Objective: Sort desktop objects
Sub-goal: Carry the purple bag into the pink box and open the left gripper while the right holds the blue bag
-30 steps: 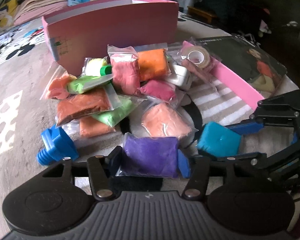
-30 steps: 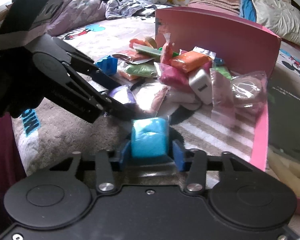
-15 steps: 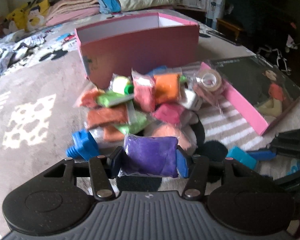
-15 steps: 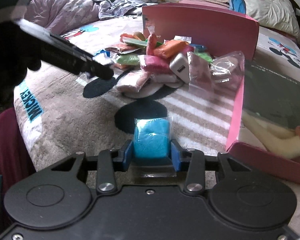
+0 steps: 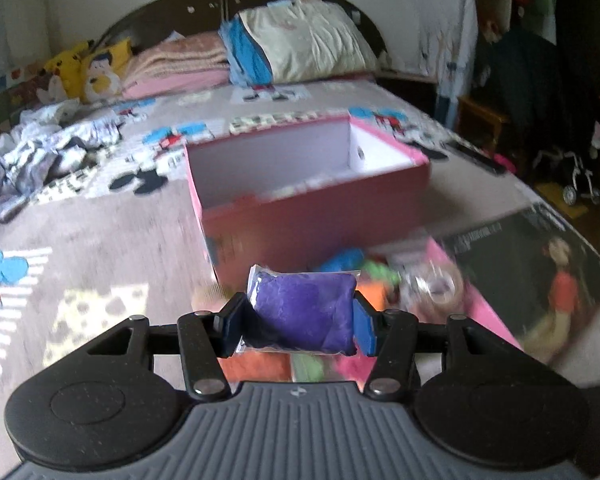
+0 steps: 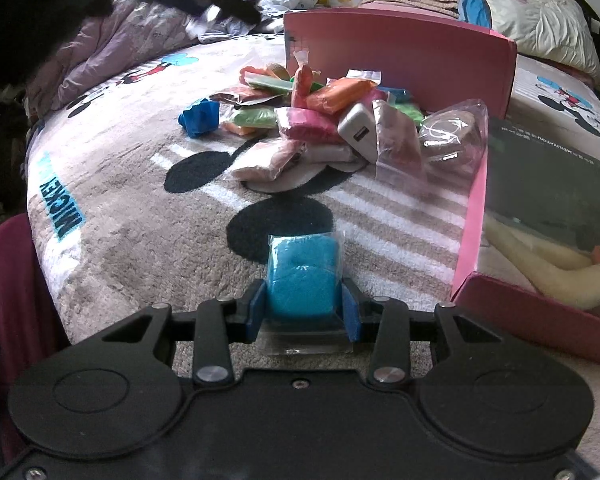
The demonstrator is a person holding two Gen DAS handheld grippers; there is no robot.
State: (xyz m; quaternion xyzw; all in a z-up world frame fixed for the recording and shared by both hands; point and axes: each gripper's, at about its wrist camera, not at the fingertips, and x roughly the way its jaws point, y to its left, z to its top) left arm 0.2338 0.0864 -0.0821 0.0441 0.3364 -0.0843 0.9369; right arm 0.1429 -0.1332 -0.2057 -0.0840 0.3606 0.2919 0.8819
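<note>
Landmark: I place everything from the pink box (image 5: 312, 216), which stands open on the bed (image 6: 132, 232).
Left hand: my left gripper (image 5: 298, 322) has its jaws squeezed on the purple clay bag (image 5: 304, 312), held up in the air in front of the box and above the pile.
Right hand: my right gripper (image 6: 303, 310) has its jaws squeezed on the blue clay bag (image 6: 303, 272), low over the bed and well away from the box.
Done so far: I think very little. I see only a blurry strip of something low along the near wall inside the box; I cannot tell what it is.
Left to do: I think almost all of it. The pile of clay bags (image 6: 320, 120) lies on the bed right against the front of the box.
Also in the pile: a white charger (image 6: 358, 130), a bagged tape roll (image 6: 452, 136), and a blue plastic toy (image 6: 200, 116) at the far left edge of the pile.
Other holder: the pink lid (image 6: 540, 220) lies open side up to the right of the box. It shows a printed picture inside; I see no sorted things in it.
Next, I think: both bags go over the box wall and get let go.
</note>
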